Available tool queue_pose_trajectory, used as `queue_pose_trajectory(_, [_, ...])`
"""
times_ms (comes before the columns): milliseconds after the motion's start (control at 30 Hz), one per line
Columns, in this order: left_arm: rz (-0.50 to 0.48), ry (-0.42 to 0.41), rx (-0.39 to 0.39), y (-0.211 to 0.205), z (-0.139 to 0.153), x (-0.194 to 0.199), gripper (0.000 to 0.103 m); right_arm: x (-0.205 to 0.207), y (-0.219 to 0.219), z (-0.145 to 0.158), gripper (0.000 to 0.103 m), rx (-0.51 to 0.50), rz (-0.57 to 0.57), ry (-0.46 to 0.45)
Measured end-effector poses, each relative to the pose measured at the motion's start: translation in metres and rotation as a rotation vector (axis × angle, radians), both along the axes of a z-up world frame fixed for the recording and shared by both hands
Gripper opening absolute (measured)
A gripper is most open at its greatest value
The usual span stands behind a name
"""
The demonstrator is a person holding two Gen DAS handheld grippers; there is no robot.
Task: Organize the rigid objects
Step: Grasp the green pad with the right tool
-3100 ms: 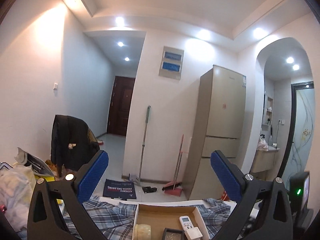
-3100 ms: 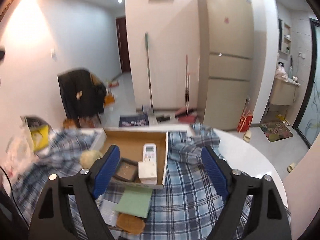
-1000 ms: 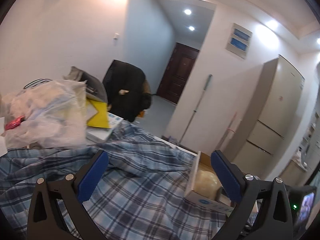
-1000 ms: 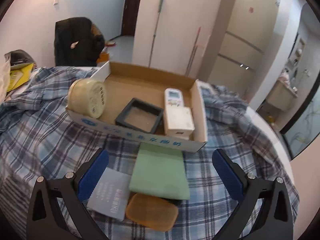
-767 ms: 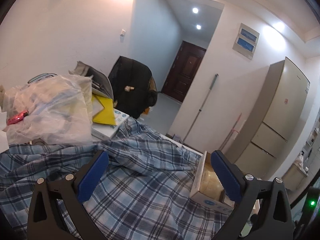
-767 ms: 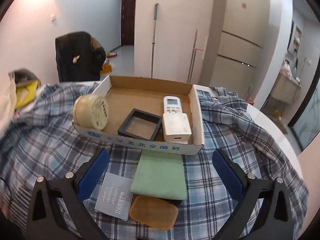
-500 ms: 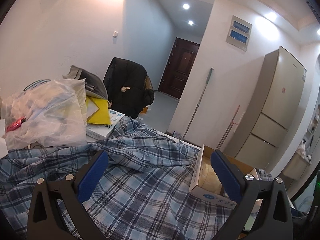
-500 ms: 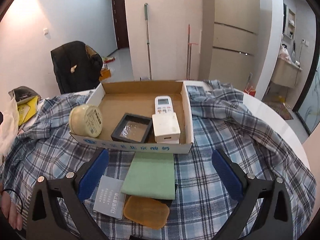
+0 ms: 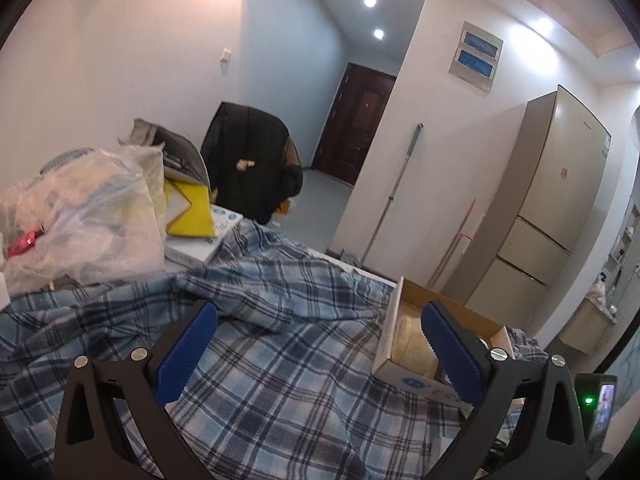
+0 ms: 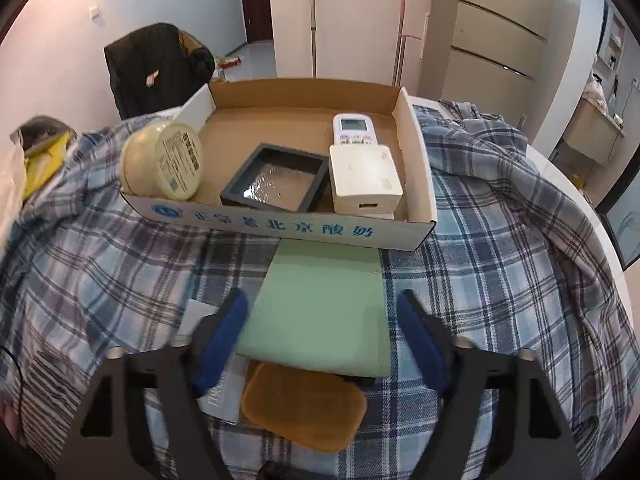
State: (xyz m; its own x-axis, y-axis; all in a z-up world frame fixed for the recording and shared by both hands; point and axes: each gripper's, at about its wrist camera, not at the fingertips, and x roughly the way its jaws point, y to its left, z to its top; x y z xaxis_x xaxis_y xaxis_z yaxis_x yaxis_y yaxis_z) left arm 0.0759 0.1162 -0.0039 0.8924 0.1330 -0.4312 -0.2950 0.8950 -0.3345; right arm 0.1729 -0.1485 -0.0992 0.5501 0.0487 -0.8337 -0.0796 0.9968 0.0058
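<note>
Plaid cloth (image 10: pixel 500 264) drapes the worktop, carrying the cardboard box (image 10: pixel 416 168) with jar (image 10: pixel 162 160), black tray (image 10: pixel 276 182), remote (image 10: pixel 352 128) and white adapter (image 10: pixel 364 180). Just before it, the green pad (image 10: pixel 320 304) lies between the right hand-held gripper (image 10: pixel 322 336) fingers, closing in, not yet pinching. Left hand-held gripper (image 9: pixel 318 344) spread wide, empty.
</note>
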Motion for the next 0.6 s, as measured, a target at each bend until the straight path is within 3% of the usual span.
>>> queue_pose_trajectory(167, [-0.058,0.054,-0.007,-0.009,-0.008,0.01,0.103,-0.018,-0.007,0.012,0.07,0.038,0.032,0.007])
queue_pose_trajectory(300, [-0.093,0.034,-0.009,-0.014,-0.005,0.007,0.103,-0.044,-0.02,0.017,0.07,-0.017,0.023,-0.022])
queue_pose_trajectory(433, [-0.105,0.029,0.033,-0.027,-0.005,0.008,0.103,-0.054,-0.038,0.01,0.07,0.051,0.03,0.034])
queue_pose_trajectory(600, [-0.154,0.043,0.114,-0.047,-0.009,0.012,0.103,-0.059,-0.02,0.006,0.07,0.076,0.119,0.044])
